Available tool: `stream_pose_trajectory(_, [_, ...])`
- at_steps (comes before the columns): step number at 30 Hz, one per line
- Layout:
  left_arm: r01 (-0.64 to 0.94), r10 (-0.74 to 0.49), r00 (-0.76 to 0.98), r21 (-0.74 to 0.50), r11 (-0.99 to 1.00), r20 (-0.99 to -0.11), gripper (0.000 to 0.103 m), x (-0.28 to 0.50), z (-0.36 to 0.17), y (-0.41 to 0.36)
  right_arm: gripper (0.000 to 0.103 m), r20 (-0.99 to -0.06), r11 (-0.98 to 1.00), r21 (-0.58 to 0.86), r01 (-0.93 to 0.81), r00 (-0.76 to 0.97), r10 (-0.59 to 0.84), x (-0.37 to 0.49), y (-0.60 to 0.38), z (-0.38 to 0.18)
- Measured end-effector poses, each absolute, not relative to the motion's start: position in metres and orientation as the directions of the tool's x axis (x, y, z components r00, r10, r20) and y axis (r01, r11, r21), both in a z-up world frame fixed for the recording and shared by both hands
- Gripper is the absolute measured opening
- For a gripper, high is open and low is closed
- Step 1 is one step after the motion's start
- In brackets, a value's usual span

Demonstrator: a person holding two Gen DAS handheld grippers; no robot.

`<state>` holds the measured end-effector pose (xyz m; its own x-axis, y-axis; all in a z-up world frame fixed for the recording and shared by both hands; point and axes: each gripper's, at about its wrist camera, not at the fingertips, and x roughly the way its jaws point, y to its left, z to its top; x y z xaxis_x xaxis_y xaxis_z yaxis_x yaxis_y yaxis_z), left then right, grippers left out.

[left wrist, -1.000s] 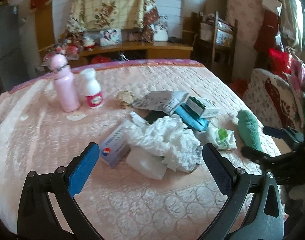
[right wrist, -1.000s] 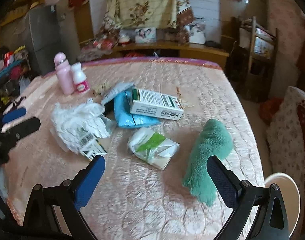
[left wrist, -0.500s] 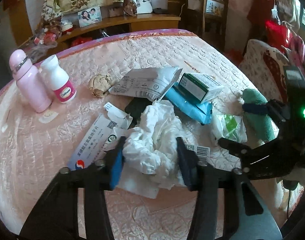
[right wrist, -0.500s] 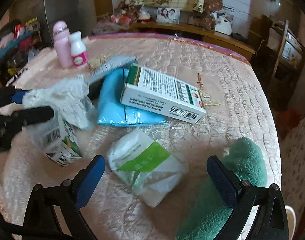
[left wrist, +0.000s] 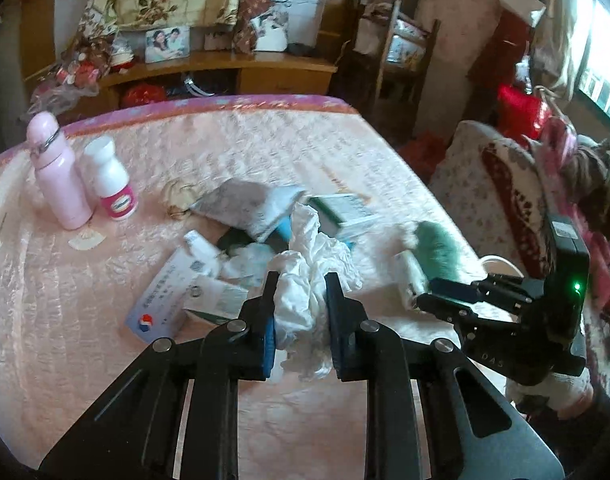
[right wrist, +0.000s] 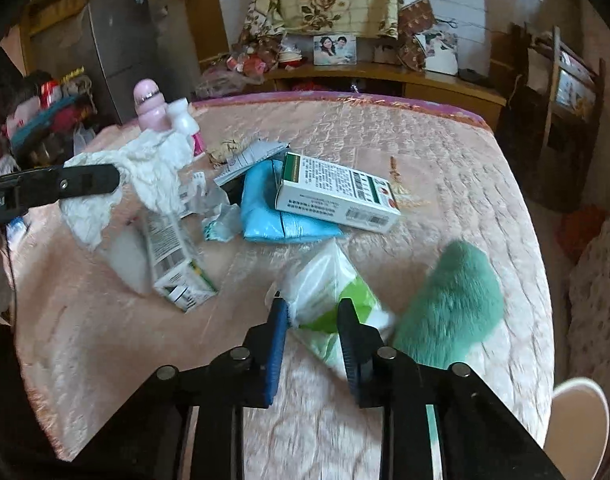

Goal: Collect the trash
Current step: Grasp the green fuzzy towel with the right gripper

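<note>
My left gripper (left wrist: 301, 280) is closing on a crumpled white tissue (left wrist: 317, 240), its pads pressing the wad, which hangs lifted off the pink bedspread (left wrist: 265, 140). In the right wrist view the same tissue (right wrist: 153, 164) dangles from the left fingers (right wrist: 89, 180). My right gripper (right wrist: 312, 302) is shut on a white and green plastic packet (right wrist: 329, 280), tilted up from the bed. More trash lies between them: a white and green box (right wrist: 337, 194), a blue pouch (right wrist: 265, 208), a small carton (right wrist: 177, 264), a flat blue and white box (left wrist: 161, 300) and a grey leaflet (left wrist: 245, 208).
A pink bottle (left wrist: 59, 176) and a white bottle (left wrist: 111, 184) stand at the far left of the bed. A green plush item (right wrist: 453, 304) lies just right of the packet. A white round container (right wrist: 577, 412) sits beyond the bed's right edge.
Both grippers went from wide open to closed. The left one took the tissue and lifted it; the right one moved forward and clamped the white and green packet.
</note>
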<state>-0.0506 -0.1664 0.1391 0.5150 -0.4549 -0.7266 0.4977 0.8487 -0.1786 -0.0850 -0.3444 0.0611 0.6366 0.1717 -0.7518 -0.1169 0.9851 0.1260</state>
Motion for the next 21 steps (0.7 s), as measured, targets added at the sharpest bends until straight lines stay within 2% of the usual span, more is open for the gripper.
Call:
stream_pose_trajectory(2, [0.516, -0.469, 0.508, -0.181, 0.837, -0.723, 0.019, -0.058, 0.142, -0.177, 0.020, -0.747, 0.985, 0.141, -0.101, 0.642, 0.173, -0.097, -0.350, 0.066])
stream_pose_trajectory(11, [0.574, -0.500, 0.488, -0.169, 0.801, -0.716, 0.019, -0.086, 0.144, -0.229, 0.020, -0.742, 0.983, 0.184, 0.003, 0.656, 0.137, -0.145, -0.396, 0.079])
stream_pose_trajectory(12, [0.572, -0.501, 0.487, -0.171, 0.802, -0.715, 0.019, -0.087, 0.145, -0.229, 0.024, -0.746, 0.979, 0.204, 0.014, 0.649, 0.146, -0.145, -0.398, 0.077])
stream_pose_trajectory(13, [0.570, -0.499, 0.488, -0.172, 0.804, -0.716, 0.019, -0.086, 0.144, -0.229, 0.037, -0.752, 0.973, 0.228, 0.022, 0.638, 0.162, -0.145, -0.400, 0.075])
stream_pose_trajectory(14, [0.566, -0.496, 0.489, -0.172, 0.806, -0.718, 0.019, -0.086, 0.144, -0.228, 0.044, -0.754, 0.971, 0.237, 0.024, 0.635, 0.168, -0.145, -0.399, 0.073])
stream_pose_trajectory(15, [0.563, -0.491, 0.492, -0.167, 0.809, -0.719, 0.019, -0.086, 0.143, -0.228, 0.046, -0.753, 0.973, 0.227, 0.029, 0.639, 0.157, -0.145, -0.398, 0.072])
stream_pose_trajectory(21, [0.548, -0.478, 0.499, -0.165, 0.820, -0.722, 0.019, -0.085, 0.141, -0.223, 0.047, -0.773, 0.974, 0.187, 0.126, 0.631, 0.067, -0.120, -0.406, 0.062])
